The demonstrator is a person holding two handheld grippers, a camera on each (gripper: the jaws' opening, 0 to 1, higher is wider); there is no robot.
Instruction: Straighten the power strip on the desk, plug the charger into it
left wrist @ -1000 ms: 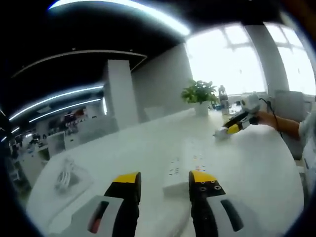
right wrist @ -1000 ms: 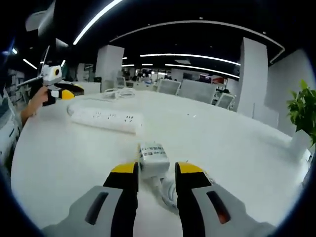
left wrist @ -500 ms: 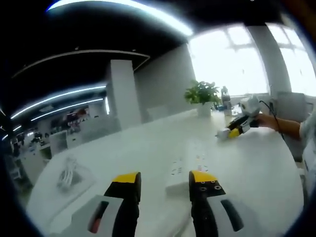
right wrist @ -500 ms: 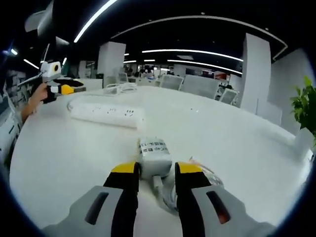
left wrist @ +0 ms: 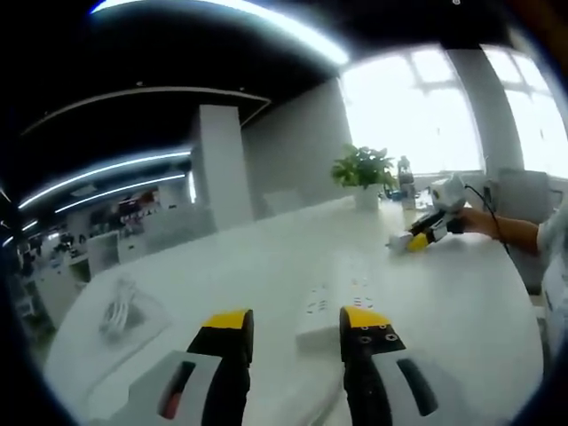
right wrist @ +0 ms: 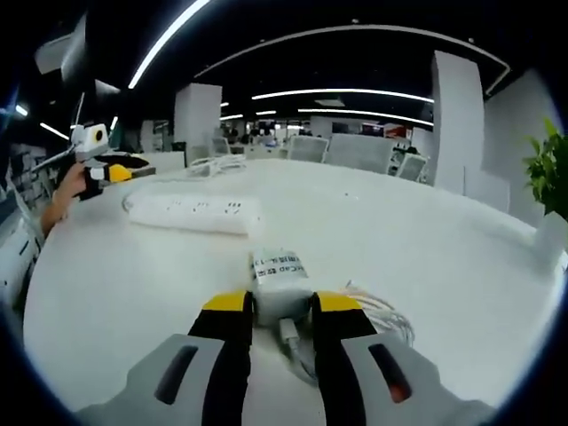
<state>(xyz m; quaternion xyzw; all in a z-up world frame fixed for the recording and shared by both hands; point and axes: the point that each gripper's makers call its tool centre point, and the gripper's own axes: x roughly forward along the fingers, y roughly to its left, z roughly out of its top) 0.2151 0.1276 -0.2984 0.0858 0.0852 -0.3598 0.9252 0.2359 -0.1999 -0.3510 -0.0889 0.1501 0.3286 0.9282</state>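
A long white power strip (left wrist: 342, 291) lies on the white desk (left wrist: 266, 257), its near end just ahead of my left gripper (left wrist: 295, 325), which is open with nothing between its jaws. In the right gripper view the same power strip (right wrist: 191, 213) lies crosswise further off. My right gripper (right wrist: 281, 302) is shut on the white charger (right wrist: 279, 273), gripping its rear end, and the charger's cable (right wrist: 377, 312) loops on the desk to the right. The left gripper (right wrist: 111, 170) shows far left, held by a hand. The right gripper (left wrist: 424, 232) shows at the right of the left gripper view.
A coiled white cable (left wrist: 118, 311) lies on the desk at the left, also seen as the white cable (right wrist: 213, 162) beyond the strip. A potted plant (left wrist: 359, 169) stands at the far desk edge by the windows. Office chairs (right wrist: 359, 153) stand behind the desk.
The right gripper's jaws have drawn in onto the charger's sides and the view has crept closer. The left gripper has stayed almost still.
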